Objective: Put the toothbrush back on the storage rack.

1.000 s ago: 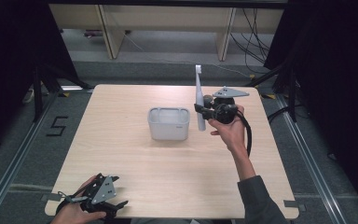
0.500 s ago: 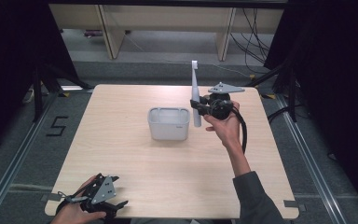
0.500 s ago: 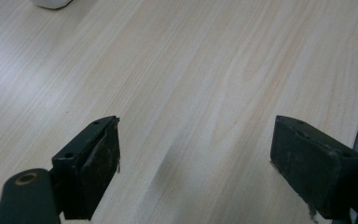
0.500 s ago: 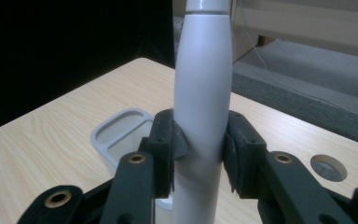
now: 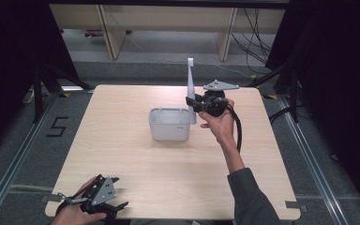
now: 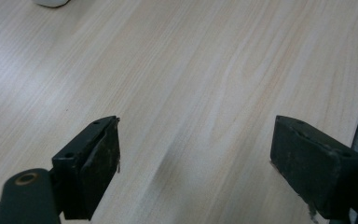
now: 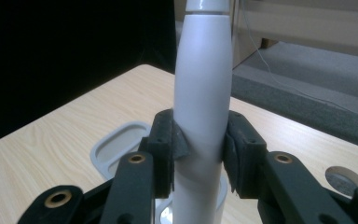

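Clamping an upright white toothbrush handle [image 7: 200,93], right gripper [image 5: 193,104] at grey bin's [image 5: 168,125] 3 o'clock rim; left gripper [image 6: 196,163] agape over table [image 5: 136,159].

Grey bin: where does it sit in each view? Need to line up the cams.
High view: the grey bin sits mid-table, just left of the right gripper, which holds a white stick upright at the bin's right edge.
Left gripper view: a pale rounded bit at the top-left edge, possibly the bin; too little to tell.
Right gripper view: bin rim lower centre-left, behind the jaws.
Shared landmark: the wooden table.
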